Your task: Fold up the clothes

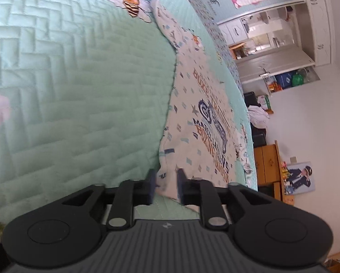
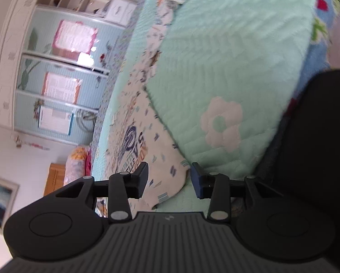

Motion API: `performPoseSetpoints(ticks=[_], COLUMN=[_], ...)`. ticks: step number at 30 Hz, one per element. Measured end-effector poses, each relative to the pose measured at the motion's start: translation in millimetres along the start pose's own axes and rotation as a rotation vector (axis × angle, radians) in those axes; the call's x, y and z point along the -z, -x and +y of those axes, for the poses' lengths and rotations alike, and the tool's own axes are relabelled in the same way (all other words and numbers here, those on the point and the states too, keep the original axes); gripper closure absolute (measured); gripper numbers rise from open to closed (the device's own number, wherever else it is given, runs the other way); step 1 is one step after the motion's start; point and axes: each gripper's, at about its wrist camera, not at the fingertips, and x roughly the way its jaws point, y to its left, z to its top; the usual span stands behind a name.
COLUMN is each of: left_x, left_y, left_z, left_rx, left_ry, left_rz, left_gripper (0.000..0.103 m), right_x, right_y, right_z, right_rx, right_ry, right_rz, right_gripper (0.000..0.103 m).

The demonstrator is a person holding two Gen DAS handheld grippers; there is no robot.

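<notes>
Jaws of both grippers — left gripper (image 1: pixel 166 187), right gripper (image 2: pixel 169 179) — are held apart over a printed shirt (image 1: pixel 199 125) spread on the bed (image 1: pixel 79 79).

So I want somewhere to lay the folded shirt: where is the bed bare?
The quilted green bedspread is bare beside the printed shirt, on the side away from the room. It is crowded along the bed's edge, where the shirt lies and another printed garment sits beyond it.
</notes>
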Motion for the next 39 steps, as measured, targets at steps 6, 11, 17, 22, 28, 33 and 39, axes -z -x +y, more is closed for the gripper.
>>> performPoseSetpoints(ticks=[6, 11, 17, 22, 28, 33, 39], left_x=[9, 22, 20, 14, 19, 20, 26], left_y=[-26, -76, -52, -8, -31, -34, -23], left_z=[-51, -72, -52, -49, -65, -44, -40], left_rx=[-0.062, -0.181, -0.19, -0.205, -0.104, -0.139, -0.115], left_ry=[-0.266, -0.479, -0.447, -0.43, -0.386, -0.279, -0.255], left_rz=[0.04, 0.126, 0.121, 0.025, 0.065, 0.076, 0.082], left_gripper=[0.04, 0.038, 0.051, 0.044, 0.041, 0.041, 0.039], right_x=[15, 38, 32, 5, -12, -16, -15], right_y=[-19, -78, -39, 6, -28, -37, -27], right_z=[81, 111, 63, 35, 12, 1, -7], right_rx=[0.111, 0.242, 0.388, 0.317, 0.115, 0.036, -0.007], right_ry=[0.501, 0.723, 0.728, 0.531, 0.211, 0.069, 0.01], right_rz=[-0.002, 0.084, 0.164, 0.071, 0.126, 0.145, 0.128], right_gripper=[0.069, 0.103, 0.103, 0.099, 0.078, 0.078, 0.06])
